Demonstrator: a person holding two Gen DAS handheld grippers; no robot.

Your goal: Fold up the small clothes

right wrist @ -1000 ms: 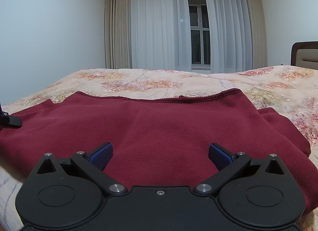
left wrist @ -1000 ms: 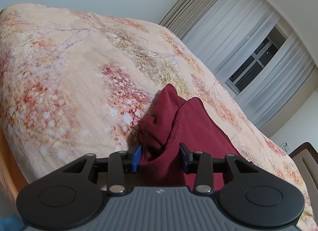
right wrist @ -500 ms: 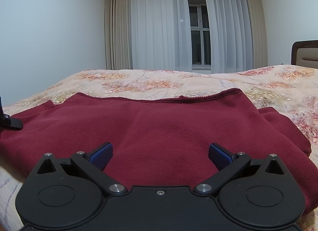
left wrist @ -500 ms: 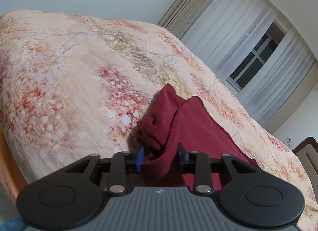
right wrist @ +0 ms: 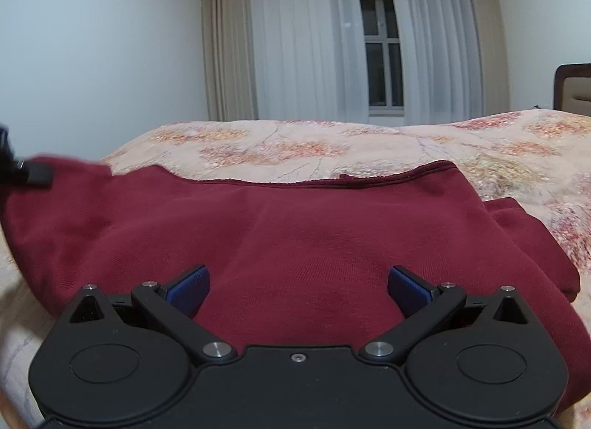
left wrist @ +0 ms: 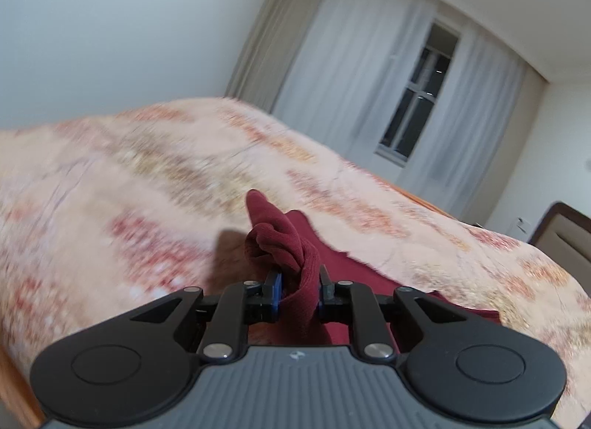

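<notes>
- Left gripper (left wrist: 300,290) pinched a bunched fold of the dark red garment (left wrist: 284,240), jaws just closed in on it, blue pads (left wrist: 275,290) pressing the cloth from both sides.
- Pointed somewhat downward toward the bed (left wrist: 147,177), rolled so that the room sat tilted in the left wrist view; bedspread blurred.
- Held the gripped corner raised off the floral bedspread, a shadow beneath it.
- Right gripper (right wrist: 298,288) stood spread wide, blue pads (right wrist: 188,286) well apart, nothing between them but the garment (right wrist: 295,229) lying beyond.
- Aimed slightly downward over the near part of the cloth, level and unrolled.
- Seen from the right wrist: garment spread flat across the bed (right wrist: 332,144), hem toward the window (right wrist: 380,59), left corner lifted at a dark finger (right wrist: 37,174) of the left gripper.
- No readable writing; only a small pale mark on the left gripper's grey body, too small to make out.
</notes>
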